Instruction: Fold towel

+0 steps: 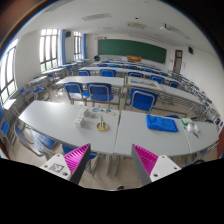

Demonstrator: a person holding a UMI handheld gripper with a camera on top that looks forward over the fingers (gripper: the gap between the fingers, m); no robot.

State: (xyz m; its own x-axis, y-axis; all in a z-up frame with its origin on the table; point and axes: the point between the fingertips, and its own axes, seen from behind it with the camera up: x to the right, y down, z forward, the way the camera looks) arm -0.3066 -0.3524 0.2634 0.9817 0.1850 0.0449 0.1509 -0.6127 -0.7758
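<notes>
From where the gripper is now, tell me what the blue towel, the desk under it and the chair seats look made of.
Blue towel: soft cloth, matte, lying limp and slightly rumpled. Desk: smooth, pale laminate or painted board, faintly reflecting light; which one is unclear. Chair seats: glossy blue, probably moulded plastic. The gripper hangs open, well short of the towel.

I have one view only, from the camera riding on my gripper (112, 158). It sits high and well back from the desk (70, 125) ahead, looking forward and slightly down along the two fingers. The wide lens takes in rows of blue chairs (100, 92) beyond them, and farthest off the green chalkboard (130, 48).
</notes>
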